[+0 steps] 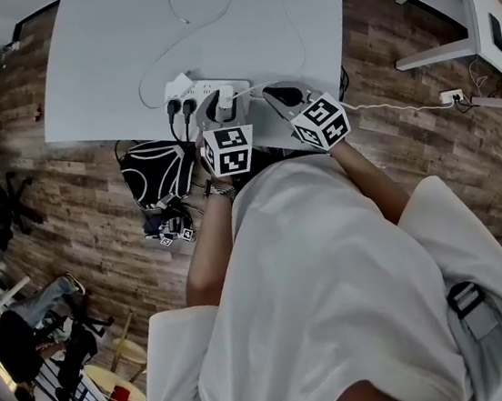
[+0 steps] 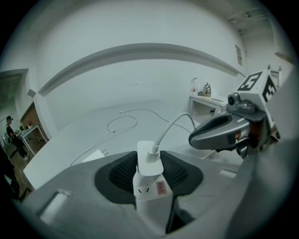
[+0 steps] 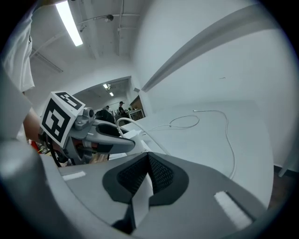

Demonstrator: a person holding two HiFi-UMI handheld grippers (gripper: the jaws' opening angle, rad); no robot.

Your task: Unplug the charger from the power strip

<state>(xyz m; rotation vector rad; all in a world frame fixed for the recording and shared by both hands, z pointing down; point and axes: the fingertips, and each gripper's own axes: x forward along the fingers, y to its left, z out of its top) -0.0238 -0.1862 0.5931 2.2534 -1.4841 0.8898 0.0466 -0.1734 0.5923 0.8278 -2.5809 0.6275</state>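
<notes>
Currently | charger [image 2: 149, 161] seated in power strip [image 2: 150, 189] at table [image 1: 104, 58] edge | left gripper [image 2: 150, 169] clamped on its shell, likely light, rigid, smooth: hold the flat sides, not the limp cable [image 2: 170, 128] | right gripper [image 3: 148, 169] pinched on a thin white edge, seemingly the strip's end

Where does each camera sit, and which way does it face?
Head view: on the head, steeply down at the table; shirt, left gripper, right gripper show.
Left gripper view: on that gripper, along its jaws at the charger.
Right gripper view: on that gripper, past its jaws across the table.
Both gripper views show the other gripper.
</notes>
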